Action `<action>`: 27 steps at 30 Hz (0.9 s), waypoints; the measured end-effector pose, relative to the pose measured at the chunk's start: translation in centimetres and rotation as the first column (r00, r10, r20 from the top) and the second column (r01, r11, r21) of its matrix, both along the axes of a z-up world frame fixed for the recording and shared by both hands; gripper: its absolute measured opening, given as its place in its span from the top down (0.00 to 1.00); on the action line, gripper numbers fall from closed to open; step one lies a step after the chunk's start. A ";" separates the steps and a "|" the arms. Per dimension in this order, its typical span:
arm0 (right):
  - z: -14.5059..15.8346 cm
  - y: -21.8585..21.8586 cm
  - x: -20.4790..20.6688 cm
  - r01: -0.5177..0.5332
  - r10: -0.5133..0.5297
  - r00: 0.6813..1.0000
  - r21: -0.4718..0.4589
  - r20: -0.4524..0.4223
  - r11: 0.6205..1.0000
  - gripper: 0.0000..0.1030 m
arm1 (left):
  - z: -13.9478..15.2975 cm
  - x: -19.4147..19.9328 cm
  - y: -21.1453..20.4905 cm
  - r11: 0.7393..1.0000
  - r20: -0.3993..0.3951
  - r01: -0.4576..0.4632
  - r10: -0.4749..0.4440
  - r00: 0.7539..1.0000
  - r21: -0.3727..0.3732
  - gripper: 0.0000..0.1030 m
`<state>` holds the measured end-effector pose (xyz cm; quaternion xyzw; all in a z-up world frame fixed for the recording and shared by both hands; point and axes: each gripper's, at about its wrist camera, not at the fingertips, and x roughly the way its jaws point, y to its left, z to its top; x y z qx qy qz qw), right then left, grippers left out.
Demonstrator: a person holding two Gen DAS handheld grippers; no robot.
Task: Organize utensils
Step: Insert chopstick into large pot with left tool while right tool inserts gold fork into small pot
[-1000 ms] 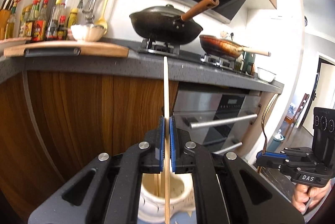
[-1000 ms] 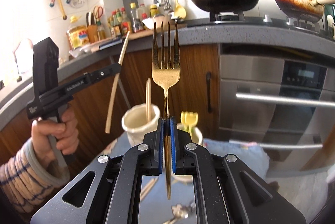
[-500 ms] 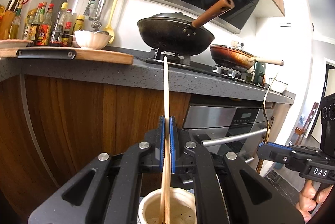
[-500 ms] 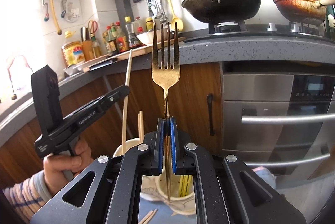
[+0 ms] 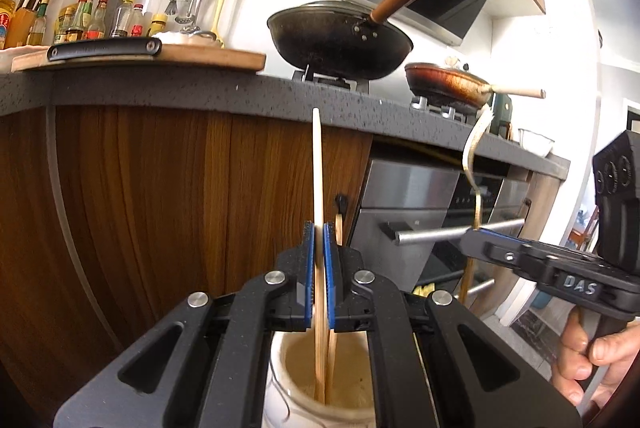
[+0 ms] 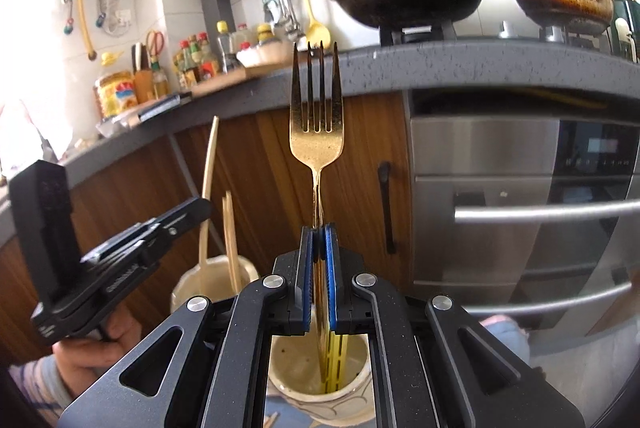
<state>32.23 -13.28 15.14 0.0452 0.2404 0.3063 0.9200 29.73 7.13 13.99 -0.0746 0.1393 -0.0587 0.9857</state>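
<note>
My left gripper (image 5: 319,240) is shut on a wooden chopstick (image 5: 317,164) that stands upright. Its lower end reaches down into a cream ceramic cup (image 5: 280,380) directly below, beside another chopstick in there. My right gripper (image 6: 319,240) is shut on the handle of a gold fork (image 6: 317,132), tines up. The handle's end dips into a second cream cup (image 6: 292,384) that holds yellow utensils. In the right wrist view the left gripper (image 6: 196,208) and its chopstick (image 6: 209,180) stand over the first cup (image 6: 192,288) on the left. The left wrist view shows the fork (image 5: 476,144) at the right.
A dark counter edge (image 5: 200,88) runs across above wooden cabinet doors and a steel oven (image 6: 520,208). On the hob sit a black wok (image 5: 340,40) and a brown pan (image 5: 444,84). A cutting board (image 5: 160,58) and bottles lie left. A hand (image 5: 588,360) holds the right gripper.
Both grippers have sunk toward the cups. The chopstick's lower end has gone deeper into the left cup, and the fork's handle now hangs inside the right cup instead of above and beside it.
</note>
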 end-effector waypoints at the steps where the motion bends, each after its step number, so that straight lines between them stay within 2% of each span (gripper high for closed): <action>1: -0.5 0.2 -0.1 -0.003 0.003 1.000 -0.010 -0.008 1.000 0.93 | -0.2 -0.1 0.0 1.000 -0.004 -0.001 0.001 1.000 0.001 0.96; 12: -4.4 1.4 -1.2 -0.015 0.007 0.997 -0.104 -0.077 0.994 0.93 | -1.7 -0.5 -0.9 0.999 -0.064 0.004 0.000 0.998 0.052 0.96; 19: -4.6 1.8 -0.9 -0.020 0.010 0.996 -0.118 -0.084 0.993 0.93 | -3.0 -0.5 -1.5 0.996 -0.107 0.005 0.005 0.994 0.091 0.96; 27: -4.6 2.1 -0.3 -0.013 0.001 0.995 -0.127 -0.099 0.992 0.93 | -2.8 -0.5 -1.9 0.992 -0.112 0.008 0.006 0.994 0.124 0.96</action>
